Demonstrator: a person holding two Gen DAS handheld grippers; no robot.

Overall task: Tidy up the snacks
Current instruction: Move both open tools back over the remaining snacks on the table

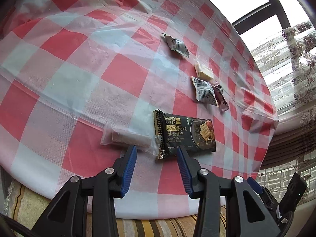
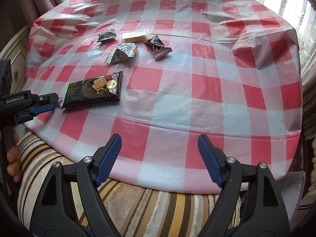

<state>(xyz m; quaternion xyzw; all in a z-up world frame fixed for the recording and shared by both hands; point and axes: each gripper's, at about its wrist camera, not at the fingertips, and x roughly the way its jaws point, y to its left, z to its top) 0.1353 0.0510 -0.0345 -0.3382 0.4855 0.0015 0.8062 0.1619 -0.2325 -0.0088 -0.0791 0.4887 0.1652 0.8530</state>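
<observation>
- While I look down the left gripper [image 1: 157, 151], it tilts steeply at the table's near edge, jaws parted with nothing clamped; the blue fingertips [image 1: 132, 152] frame the spot where the clear-wrapped bar [image 1: 128, 137] overlaps the black biscuit packet [image 1: 185, 133], and I cannot tell whether they touch either
- My right gripper [image 2: 159, 140] hangs released and wide over the checkered tablecloth [image 2: 197, 83], well apart from every snack, with only bare cloth between its pads
- Only the right view shows a hand [image 2: 13, 158] wrapped round the left tool's handle at the frame's left, and that tool's tip meeting the biscuit packet's end
- Only the left view shows the clear-wrapped bar; in the right view it lies hidden behind the left tool
- Further back sit the smaller snacks: a silver packet [image 2: 106, 35], a yellow wafer pack [image 2: 135, 36], a grey-and-orange packet [image 2: 122, 53] and a dark purple packet [image 2: 159, 47], clustered near one another
- Under the table's near rim runs striped upholstery [image 2: 154, 207]
</observation>
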